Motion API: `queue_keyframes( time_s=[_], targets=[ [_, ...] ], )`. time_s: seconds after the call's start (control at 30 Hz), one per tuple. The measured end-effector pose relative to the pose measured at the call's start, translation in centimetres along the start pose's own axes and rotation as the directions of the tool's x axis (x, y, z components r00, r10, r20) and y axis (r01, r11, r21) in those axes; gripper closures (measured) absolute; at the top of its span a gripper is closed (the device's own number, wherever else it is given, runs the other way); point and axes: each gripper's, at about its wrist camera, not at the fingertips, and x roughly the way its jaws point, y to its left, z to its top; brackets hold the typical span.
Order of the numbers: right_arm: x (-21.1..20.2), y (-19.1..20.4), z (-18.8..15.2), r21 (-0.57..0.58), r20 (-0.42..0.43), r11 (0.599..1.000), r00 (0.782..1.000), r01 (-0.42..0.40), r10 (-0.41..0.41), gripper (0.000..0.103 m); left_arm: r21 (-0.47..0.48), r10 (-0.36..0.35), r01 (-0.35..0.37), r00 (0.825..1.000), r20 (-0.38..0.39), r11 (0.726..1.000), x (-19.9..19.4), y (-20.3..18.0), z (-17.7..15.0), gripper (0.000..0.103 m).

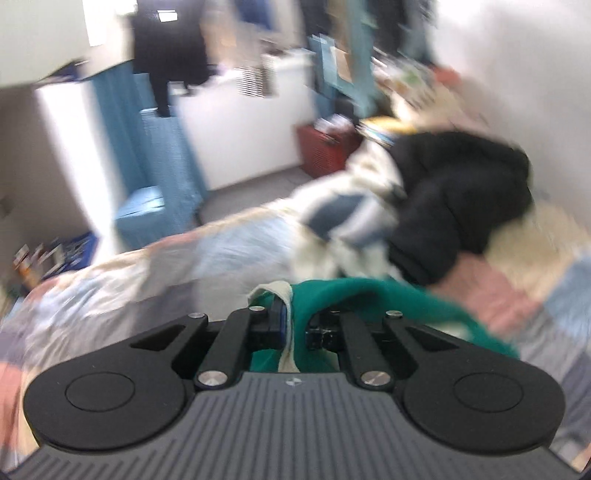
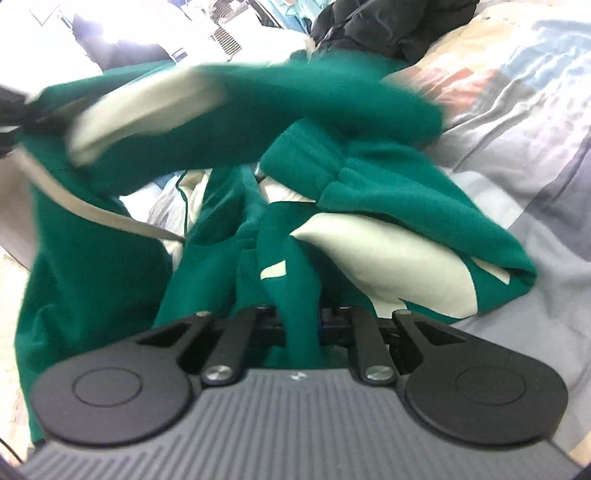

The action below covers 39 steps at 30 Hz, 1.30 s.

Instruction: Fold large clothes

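The left claw (image 1: 293,325) is clamped on a fold of the green garment (image 1: 354,299), lifted over the bed (image 1: 517,295); only its blurred view shows the black jacket (image 1: 461,206) and, seemingly, a striped cloth (image 1: 343,218). The right claw (image 2: 301,328) pinches another green fold, the bunched garment hiding its fingertips.

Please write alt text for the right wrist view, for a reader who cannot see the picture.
The right hand-held gripper is shut on a fold of a green and cream garment, which lies bunched on a bed with a patchwork cover. A blurred part of the garment stretches up to the left, and a black jacket lies at the top.
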Motion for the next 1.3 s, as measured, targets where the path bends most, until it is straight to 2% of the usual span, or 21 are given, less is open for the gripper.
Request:
queue_keyframes(
  time_s=[0.1, 0.2, 0.37, 0.5, 0.53, 0.6, 0.7, 0.77, 0.8, 0.83, 0.93, 1.0, 1.03, 1.1, 1.13, 1.17, 1.3],
  targets=[
    [-0.5, -0.2, -0.5, 0.0, 0.012, 1.0, 1.0, 0.013, -0.013, 0.09, -0.145, 0.043, -0.037, 0.998, 0.04, 0.989, -4.1, 5.0, -0.4, 0.094],
    [-1.2, -0.3, -0.6, -0.001, 0.03, 1.0, 0.999, 0.021, -0.021, 0.09, -0.272, 0.085, -0.065, 0.994, 0.064, 0.96, -8.0, 9.8, -2.0, 0.094],
    [-2.9, 0.1, -1.1, -0.02, 0.063, 0.999, 0.997, 0.034, -0.033, 0.091, -0.484, 0.162, -0.103, 0.983, 0.082, 0.869, -14.6, 18.0, -7.0, 0.094],
    [-3.9, 0.1, -1.3, -0.022, 0.073, 0.998, 0.996, 0.059, -0.058, 0.091, -0.675, 0.218, -0.127, 0.975, 0.051, 0.726, -19.4, 24.6, -14.1, 0.094],
    [-4.1, 0.1, -1.5, -0.024, 0.072, 0.997, 0.995, 0.07, -0.068, 0.091, -0.716, 0.241, -0.145, 0.97, 0.034, 0.683, -20.5, 26.3, -16.4, 0.094],
    [-4.1, 0.3, -1.7, -0.033, 0.063, 0.995, 0.994, 0.092, -0.09, 0.091, -0.794, 0.265, -0.176, 0.964, -0.019, 0.582, -21.9, 29.4, -21.2, 0.094],
    [-3.9, 0.8, -2.0, -0.058, 0.049, 0.991, 0.992, 0.12, -0.117, 0.091, -0.88, 0.254, -0.245, 0.956, -0.148, 0.407, -22.4, 33.7, -28.7, 0.094],
    [-3.5, 1.3, -1.9, -0.07, 0.042, 0.989, 0.991, 0.133, -0.131, 0.091, -0.903, 0.222, -0.284, 0.95, -0.22, 0.322, -21.9, 35.4, -32.6, 0.094],
    [-3.5, 1.5, -2.1, -0.077, 0.04, 0.987, 0.989, 0.143, -0.14, 0.091, -0.91, 0.207, -0.29, 0.95, -0.236, 0.295, -21.8, 35.8, -34.1, 0.094],
    [-3.3, 1.7, -2.1, -0.086, 0.035, 0.985, 0.988, 0.152, -0.15, 0.09, -0.911, 0.192, -0.302, 0.948, -0.254, 0.282, -21.4, 36.1, -35.4, 0.094],
    [-3.3, 2.5, -2.1, -0.115, 0.028, 0.98, 0.986, 0.164, -0.162, 0.088, -0.915, 0.152, -0.301, 0.951, -0.269, 0.269, -21.2, 35.8, -37.6, 0.094],
    [-4.0, 2.8, -2.2, -0.102, 0.019, 0.983, 0.988, 0.152, -0.151, 0.087, -0.914, 0.123, -0.293, 0.955, -0.269, 0.279, -21.0, 35.6, -37.9, 0.093],
    [-4.4, 2.9, -2.2, -0.097, 0.021, 0.984, 0.989, 0.147, -0.145, 0.086, -0.912, 0.106, -0.289, 0.957, -0.269, 0.29, -20.9, 35.2, -37.9, 0.088],
    [-5.3, 3.4, -2.3, -0.103, 0.027, 0.985, 0.99, 0.14, -0.138, 0.08, -0.913, 0.06, -0.269, 0.963, -0.264, 0.308, -20.4, 35.0, -37.6, 0.061],
    [-5.8, 3.7, -2.5, -0.11, 0.03, 0.985, 0.991, 0.135, -0.133, 0.072, -0.911, 0.03, -0.258, 0.964, -0.263, 0.323, -20.1, 34.8, -37.5, 0.039],
    [-6.2, 4.0, -2.6, -0.12, 0.034, 0.984, 0.992, 0.129, -0.125, 0.064, -0.906, 0.007, -0.253, 0.964, -0.266, 0.341, -19.6, 34.6, -37.4, 0.032],
    [-7.4, 6.0, -3.3, -0.212, 0.066, 0.97, 0.992, 0.117, -0.105, 0.041, -0.867, -0.043, -0.232, 0.959, -0.279, 0.441, -19.1, 33.0, -36.2, 0.025]
  ],
)
